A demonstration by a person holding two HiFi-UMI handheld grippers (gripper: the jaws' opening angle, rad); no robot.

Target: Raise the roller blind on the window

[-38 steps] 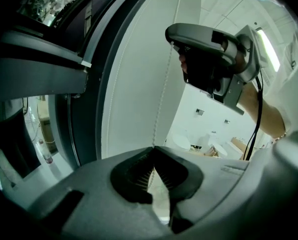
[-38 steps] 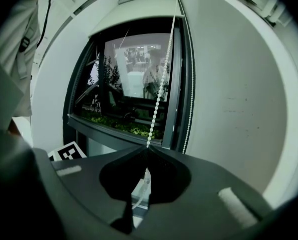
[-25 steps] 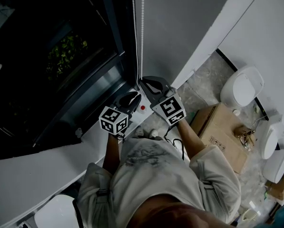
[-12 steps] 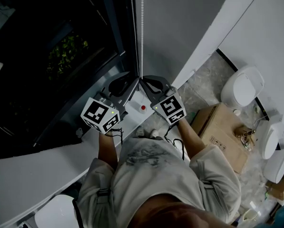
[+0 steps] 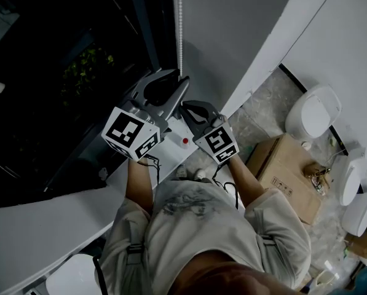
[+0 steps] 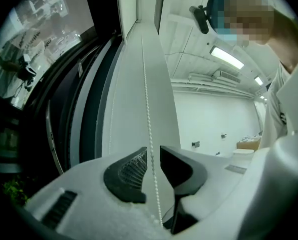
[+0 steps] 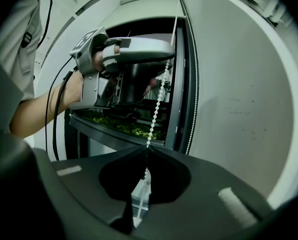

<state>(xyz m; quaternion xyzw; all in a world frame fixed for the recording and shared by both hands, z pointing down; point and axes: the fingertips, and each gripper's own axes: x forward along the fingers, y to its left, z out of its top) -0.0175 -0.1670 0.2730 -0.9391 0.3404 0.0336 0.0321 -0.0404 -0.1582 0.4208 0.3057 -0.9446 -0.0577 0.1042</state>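
Stands at the window (image 5: 48,72) with the chain (image 5: 181,29) hanging plumb beside the frame (image 5: 147,35), long axis straight up and down. Pinches it low with the right gripper (image 5: 183,105), jaws shut on the beads, tips together right at the strand in that gripper's view. Reaches higher with the left gripper (image 5: 181,80), directly above the right one on the same strand. Keeps those jaws apart, with the chain threaded through the gap, close to the ribbed left pad (image 6: 131,171) but seemingly not pinched. Leaves the second strand (image 7: 193,109) free against the frame. Looks like a hand-over-hand pull: needs the left jaws closed on the strand in place, with no sideways shift, then a straight downward draw along the chain's own line. Risks a slip of beads through a loose clamp, or a scrape against the frame on a slanted pull. Shows no blind fabric plainly in any view, so cannot tell its height. Works over a white sill (image 5: 54,217) with a small box (image 5: 184,140) bearing a red button, next to a grey wall (image 5: 232,35). Has to the right a speckled floor (image 5: 266,97), a carton (image 5: 288,165) and several toilets (image 5: 315,112) along the far wall.
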